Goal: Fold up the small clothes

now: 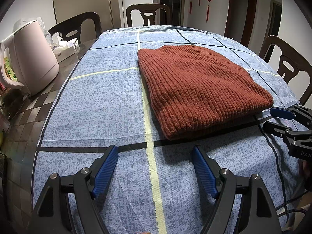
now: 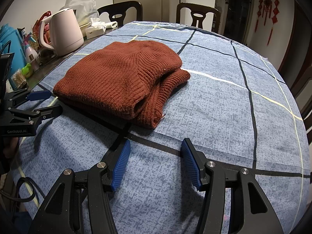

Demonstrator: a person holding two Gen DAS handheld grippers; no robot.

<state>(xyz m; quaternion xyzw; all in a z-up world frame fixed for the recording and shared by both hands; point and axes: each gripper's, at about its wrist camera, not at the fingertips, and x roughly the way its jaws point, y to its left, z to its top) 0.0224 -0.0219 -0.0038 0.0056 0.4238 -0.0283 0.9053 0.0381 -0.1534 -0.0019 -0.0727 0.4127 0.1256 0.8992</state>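
Note:
A rust-brown ribbed knit sweater [image 1: 197, 85] lies folded into a compact stack on the blue checked tablecloth [image 1: 101, 105]. In the right wrist view the sweater [image 2: 120, 78] shows its layered edges toward the near right. My left gripper [image 1: 155, 152] hovers open over bare cloth just short of the sweater's near edge, nothing between its blue pads. My right gripper [image 2: 156, 146] is likewise open over the cloth, off the sweater's near right corner. Each gripper appears in the other's view: the right gripper [image 1: 273, 119] at the right edge, the left gripper [image 2: 48, 102] at the left edge.
A pink electric kettle [image 1: 29, 60] stands on the dark table left of the cloth, with tissue packs [image 2: 95, 29], bottles and a blue flask [image 2: 9, 44] behind it. Dark wooden chairs [image 1: 148, 14] ring the far side and right side. A black cable [image 2: 21, 193] trails at lower left.

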